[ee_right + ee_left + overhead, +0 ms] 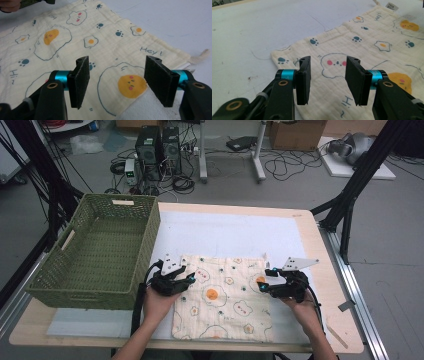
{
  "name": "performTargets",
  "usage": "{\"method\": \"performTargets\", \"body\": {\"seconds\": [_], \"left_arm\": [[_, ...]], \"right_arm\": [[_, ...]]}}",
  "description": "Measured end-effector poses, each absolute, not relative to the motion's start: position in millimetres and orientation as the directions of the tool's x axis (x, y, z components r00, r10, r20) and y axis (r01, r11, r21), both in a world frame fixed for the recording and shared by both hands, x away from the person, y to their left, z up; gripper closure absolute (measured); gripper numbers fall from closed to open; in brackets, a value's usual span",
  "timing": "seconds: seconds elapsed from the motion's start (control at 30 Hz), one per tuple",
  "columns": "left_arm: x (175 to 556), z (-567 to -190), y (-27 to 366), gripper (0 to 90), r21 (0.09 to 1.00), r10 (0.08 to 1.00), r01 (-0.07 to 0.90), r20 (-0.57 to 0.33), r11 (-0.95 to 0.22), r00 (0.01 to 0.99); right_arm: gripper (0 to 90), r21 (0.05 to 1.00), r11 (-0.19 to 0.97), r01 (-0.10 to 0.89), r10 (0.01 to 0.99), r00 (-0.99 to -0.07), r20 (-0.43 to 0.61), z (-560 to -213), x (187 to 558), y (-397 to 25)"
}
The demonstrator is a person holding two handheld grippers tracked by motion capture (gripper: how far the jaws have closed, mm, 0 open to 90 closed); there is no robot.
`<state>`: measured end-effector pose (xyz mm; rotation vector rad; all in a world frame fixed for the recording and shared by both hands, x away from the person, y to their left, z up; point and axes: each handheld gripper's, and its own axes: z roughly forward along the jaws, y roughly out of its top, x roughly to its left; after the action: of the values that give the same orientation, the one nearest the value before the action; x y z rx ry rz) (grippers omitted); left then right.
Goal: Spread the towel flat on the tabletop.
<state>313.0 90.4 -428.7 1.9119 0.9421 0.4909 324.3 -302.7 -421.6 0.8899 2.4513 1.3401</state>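
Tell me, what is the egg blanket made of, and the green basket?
The egg blanket looks like soft cotton cloth, maybe muslin: matt and finely crinkled in the gripper views, with a stitched hem and a small sewn label at one corner. The green basket looks woven, with rows of strands crossing in its walls and floor. Whether those strands are plastic or painted wicker is hard to tell.

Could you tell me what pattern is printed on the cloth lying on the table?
The cream cloth carries fried eggs, teal paw prints and "Hey!" lettering, clearest in the right gripper view.
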Motion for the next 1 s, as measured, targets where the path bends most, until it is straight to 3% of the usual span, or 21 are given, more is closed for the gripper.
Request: {"method": "performTargets", "body": {"seconds": [0.57, 1.0], "left_arm": [[314, -428, 92, 53.4, 0.867, 0.777, 0.411, -0.043, -0.284, 0.628], [316, -428, 92, 53.4, 0.869, 0.778, 0.408, -0.044, -0.280, 0.627]], "right_arm": [[18.4, 0.807, 0.391, 0.442, 0.609, -0.782, 0.133, -423, 324, -294], [18.2, 0.795, 0.433, 0.425, 0.597, -0.796, 0.101, -425, 324, -289]]}}
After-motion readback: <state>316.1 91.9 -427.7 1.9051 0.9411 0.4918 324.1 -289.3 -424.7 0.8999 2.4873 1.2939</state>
